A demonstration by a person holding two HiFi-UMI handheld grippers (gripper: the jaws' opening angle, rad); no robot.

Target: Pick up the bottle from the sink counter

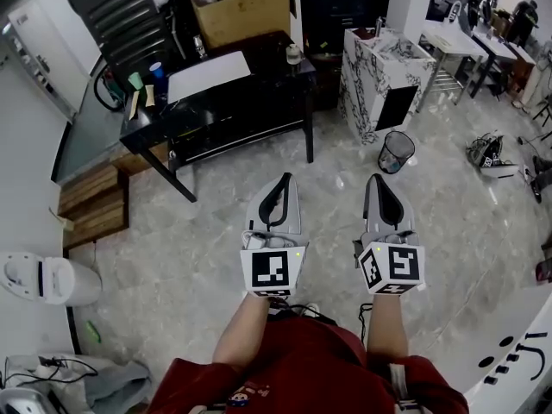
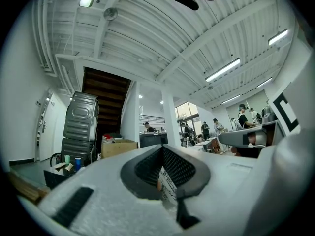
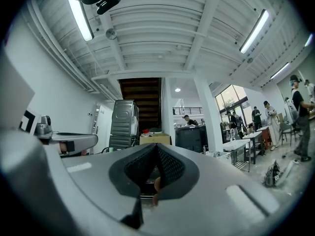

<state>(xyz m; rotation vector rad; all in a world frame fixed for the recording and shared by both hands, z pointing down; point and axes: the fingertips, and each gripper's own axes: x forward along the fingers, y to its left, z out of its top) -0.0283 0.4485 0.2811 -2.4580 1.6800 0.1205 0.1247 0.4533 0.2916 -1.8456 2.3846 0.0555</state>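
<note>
glossy marbled floor, boxy veined sink counter

A red shirt; the grey left hand-held gripper and right hand-held gripper bear black-and-white marker cubes.

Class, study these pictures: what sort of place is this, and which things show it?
Probably an open workshop or test hall, not a home: a freestanding marble-patterned sink unit, a toilet standing in the open, and steel worktables with people beyond.

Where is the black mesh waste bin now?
In the head view, the waste bin stands on the floor right of centre, beside the marble-patterned cabinet and right of the black table.
</note>
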